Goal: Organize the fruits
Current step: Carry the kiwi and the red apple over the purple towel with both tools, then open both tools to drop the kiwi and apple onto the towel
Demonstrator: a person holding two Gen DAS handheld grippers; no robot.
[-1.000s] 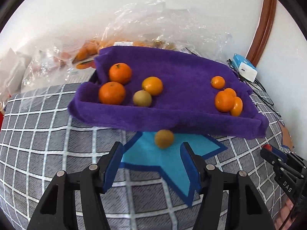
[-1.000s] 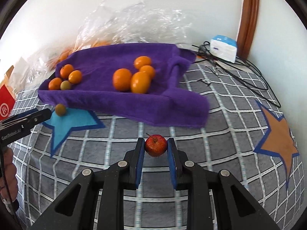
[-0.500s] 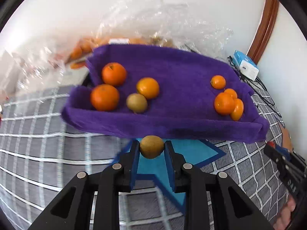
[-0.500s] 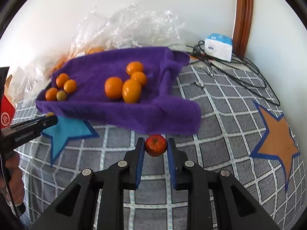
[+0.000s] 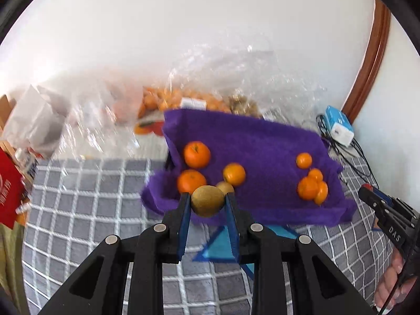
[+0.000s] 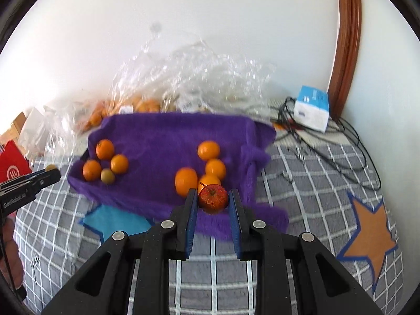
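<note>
My left gripper (image 5: 207, 203) is shut on a brownish-green round fruit (image 5: 206, 201), held in the air before the purple towel (image 5: 252, 141). On the towel's left lie three oranges (image 5: 197, 154) and a second green-brown fruit (image 5: 226, 187); several oranges (image 5: 307, 189) cluster on its right. My right gripper (image 6: 213, 199) is shut on a small red apple (image 6: 213, 198), lifted over the towel's (image 6: 162, 136) near edge, in front of the right orange cluster (image 6: 186, 181). The other gripper shows at each view's edge.
The towel lies on a grey checked bedcover (image 6: 302, 183) with a blue star (image 6: 115, 223) and an orange star (image 6: 370, 231). Behind are clear plastic bags of oranges (image 6: 183, 84), a blue-white box with cables (image 6: 312, 110), and a red box (image 5: 8, 191) at left.
My left gripper shut on the brownish-green fruit on the blue star and lifted it. My right gripper rose with the red apple; both now hang higher, nearer the towel.
</note>
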